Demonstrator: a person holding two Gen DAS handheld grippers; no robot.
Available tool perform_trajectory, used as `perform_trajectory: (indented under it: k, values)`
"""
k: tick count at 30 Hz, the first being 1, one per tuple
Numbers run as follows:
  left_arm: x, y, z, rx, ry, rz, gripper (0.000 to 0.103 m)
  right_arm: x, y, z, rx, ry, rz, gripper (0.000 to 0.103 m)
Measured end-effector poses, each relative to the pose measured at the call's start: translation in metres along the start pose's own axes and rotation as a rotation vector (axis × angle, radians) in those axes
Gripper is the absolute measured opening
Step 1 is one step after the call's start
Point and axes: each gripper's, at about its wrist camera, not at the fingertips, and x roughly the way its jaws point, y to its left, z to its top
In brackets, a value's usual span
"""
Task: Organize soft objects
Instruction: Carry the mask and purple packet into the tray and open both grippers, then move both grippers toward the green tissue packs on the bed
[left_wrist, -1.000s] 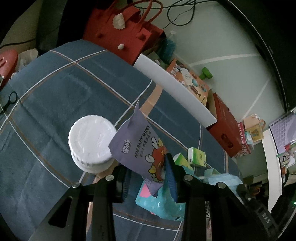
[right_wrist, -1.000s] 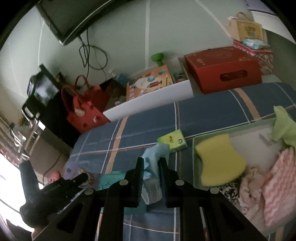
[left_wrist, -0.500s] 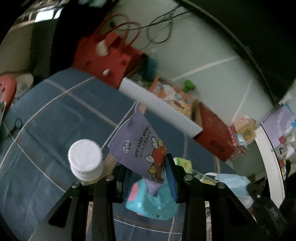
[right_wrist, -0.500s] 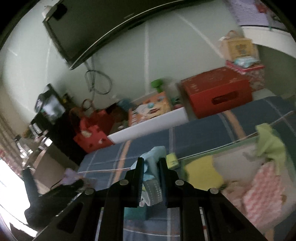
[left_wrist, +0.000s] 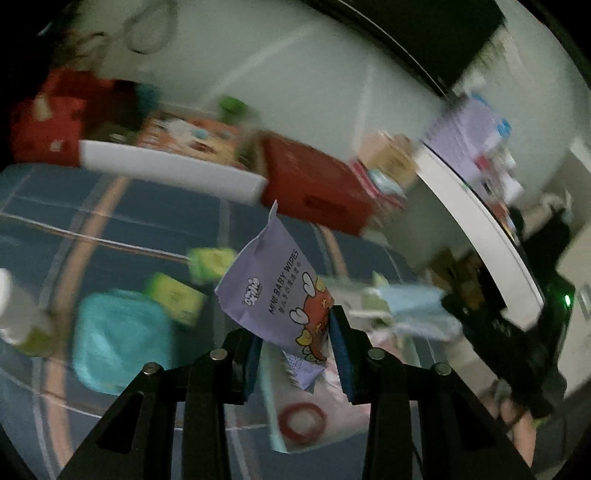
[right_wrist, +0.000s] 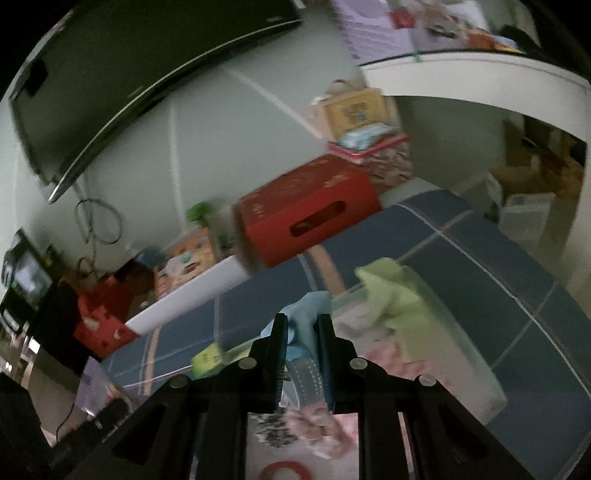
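A pale green wall (right_wrist: 207, 122) is running behind everything, crossed by thin white lines. A large dark television (right_wrist: 122, 66) is hanging on it, and black cables (right_wrist: 98, 221) are dangling in loops below its corner. A white curved counter (right_wrist: 476, 81) is sweeping across the upper right, with a doorway area showing dimly beneath it. The bed's blue plaid cover (right_wrist: 491, 266) is filling the lower part of both views. A small lit screen (right_wrist: 27, 275) is glowing at the far left. The room is lying in dim, murky light.
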Motion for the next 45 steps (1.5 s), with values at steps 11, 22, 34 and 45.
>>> perform_trajectory:
  k: [11,22,34,45]
  values:
    - [0.079,-0.038,-0.042,0.067,0.288,-0.145,0.037,0.031,-0.028,-0.009,0.041,0.081,-0.026,0.017]
    - [0.113,-0.019,-0.054,0.006,0.417,0.015,0.051,0.059,-0.028,-0.024,0.009,0.19,-0.08,0.021]
    - [0.067,-0.023,-0.038,0.076,0.309,0.096,0.072,0.048,-0.006,-0.02,-0.056,0.184,-0.08,0.061]
    - [0.015,0.008,-0.006,0.058,0.09,0.313,0.097,0.053,0.019,-0.028,-0.148,0.209,-0.082,0.088]
